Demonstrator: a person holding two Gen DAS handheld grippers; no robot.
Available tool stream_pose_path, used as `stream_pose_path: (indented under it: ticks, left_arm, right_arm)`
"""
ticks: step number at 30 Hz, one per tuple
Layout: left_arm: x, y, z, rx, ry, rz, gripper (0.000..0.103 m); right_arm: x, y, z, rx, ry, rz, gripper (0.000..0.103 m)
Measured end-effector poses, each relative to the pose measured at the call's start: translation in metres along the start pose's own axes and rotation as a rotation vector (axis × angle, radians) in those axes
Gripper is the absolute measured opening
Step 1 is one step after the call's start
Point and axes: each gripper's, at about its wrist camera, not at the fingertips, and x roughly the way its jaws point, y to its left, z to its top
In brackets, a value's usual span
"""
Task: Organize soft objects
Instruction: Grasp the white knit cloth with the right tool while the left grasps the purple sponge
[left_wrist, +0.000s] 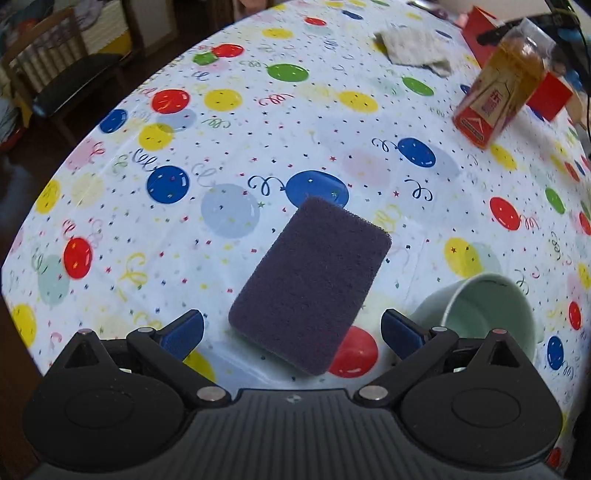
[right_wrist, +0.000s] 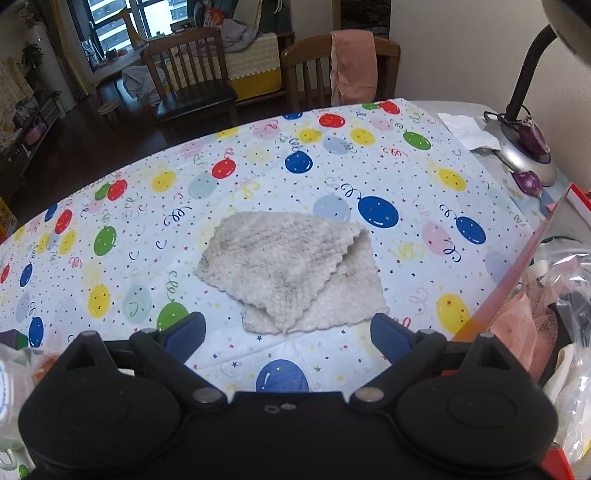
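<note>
A dark purple sponge (left_wrist: 310, 284) lies flat on the balloon-print tablecloth (left_wrist: 258, 129), just ahead of my left gripper (left_wrist: 293, 332), whose blue-padded jaws stand wide open on either side of the sponge's near end, not touching it. A fluffy off-white cloth (right_wrist: 291, 267), folded loosely, lies on the cloth-covered table just ahead of my right gripper (right_wrist: 288, 334), which is open and empty. The same cloth shows far off in the left wrist view (left_wrist: 413, 46).
A pale green cup (left_wrist: 487, 310) lies on its side right of the sponge. A tea bottle (left_wrist: 498, 88) and red boxes (left_wrist: 546, 96) stand at the far right. A red box with bags (right_wrist: 546, 295) and a desk lamp (right_wrist: 524, 147) are right of the cloth. Chairs (right_wrist: 192, 74) stand beyond the table.
</note>
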Motion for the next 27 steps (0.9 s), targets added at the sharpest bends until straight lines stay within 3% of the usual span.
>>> stream_pose_path:
  ticks: [6, 18, 27]
  left_arm:
    - [0.018, 0.002, 0.010, 0.022, 0.021, -0.038, 0.103]
    - [0.038, 0.001, 0.027, -0.021, -0.039, -0.082, 0.103]
    - [0.044, -0.001, 0.034, -0.049, -0.065, -0.004, 0.101]
  right_arm:
    - [0.018, 0.003, 0.006, 0.021, 0.029, -0.018, 0.096]
    - [0.079, 0.001, 0.030, 0.122, 0.040, -0.094, 0.098]
    - [0.118, 0.002, 0.026, 0.121, 0.096, -0.145, 0.099]
